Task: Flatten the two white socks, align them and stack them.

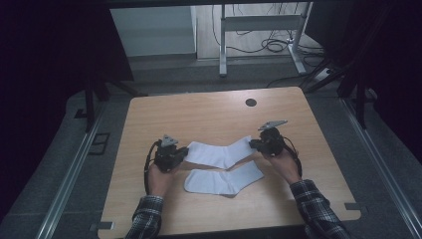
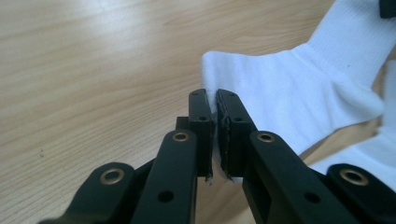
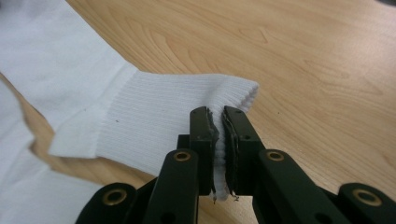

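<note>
Currently, status as seen:
Left hand (image 1: 160,180): raised from the bottom edge, plaid sleeve (image 1: 145,219) at the wrist, gripper angled toward table centre.
Left gripper (image 2: 215,109): jaws closed down on the toe end of the far sock (image 1: 220,152); fabric is pinched between the pads.
Right hand (image 1: 284,164): reached in from the right, gripper pointed left.
Right gripper (image 3: 218,126): jaws clamped on the ribbed cuff of the same sock.
Far sock: white, stretched between both grippers on the wooden table (image 1: 199,117).
Near sock (image 1: 219,181): white, laid flat just beside it, nearer the person.
Writing/brands: none legible.
</note>
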Motion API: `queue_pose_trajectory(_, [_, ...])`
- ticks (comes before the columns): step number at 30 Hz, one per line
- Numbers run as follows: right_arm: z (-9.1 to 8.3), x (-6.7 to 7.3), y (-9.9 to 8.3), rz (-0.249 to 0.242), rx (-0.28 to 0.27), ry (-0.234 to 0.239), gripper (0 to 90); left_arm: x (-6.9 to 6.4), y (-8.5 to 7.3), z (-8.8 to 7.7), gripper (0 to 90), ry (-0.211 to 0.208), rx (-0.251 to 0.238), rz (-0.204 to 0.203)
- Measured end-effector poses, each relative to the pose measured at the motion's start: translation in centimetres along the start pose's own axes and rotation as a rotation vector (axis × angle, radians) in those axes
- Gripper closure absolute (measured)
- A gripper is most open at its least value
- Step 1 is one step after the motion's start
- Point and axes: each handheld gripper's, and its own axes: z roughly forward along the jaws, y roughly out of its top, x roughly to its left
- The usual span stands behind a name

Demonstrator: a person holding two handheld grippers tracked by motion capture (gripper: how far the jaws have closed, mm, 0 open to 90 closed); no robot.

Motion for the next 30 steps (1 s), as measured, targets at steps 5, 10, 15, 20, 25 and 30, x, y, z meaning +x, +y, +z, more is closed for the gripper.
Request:
queue_pose_trajectory(5, [-1.8, 0.5, 0.1, -0.021, -0.017, 0.024, 81.3, -1.0, 0.5, -2.1, 84.9, -0.003, -0.005, 0.04])
queue_pose_trajectory(10, [-3.5, 1.2, -0.4, -0.037, -0.026, 0.057, 81.3, -2.3, 0.3, -3.9, 84.9, -0.018, -0.003, 0.076])
queue_pose_trajectory(15, [-4.9, 2.1, -1.3, -0.057, -0.015, 0.085, 81.3, -3.5, -0.8, -5.2, 84.8, -0.039, 0.009, 0.095])
queue_pose_trajectory(20, [-5.6, 3.0, -2.4, -0.078, 0.016, 0.11, 81.3, -4.5, -2.4, -5.6, 84.7, -0.054, 0.04, 0.112])
queue_pose_trajectory(25, [-5.0, 3.7, -3.4, -0.101, 0.067, 0.121, 81.2, -4.8, -4.1, -4.8, 84.7, -0.064, 0.077, 0.106])
queue_pose_trajectory(30, [-3.6, 3.4, -4.1, -0.091, 0.101, 0.113, 81.0, -4.8, -5.1, -3.6, 84.6, -0.044, 0.121, 0.114])
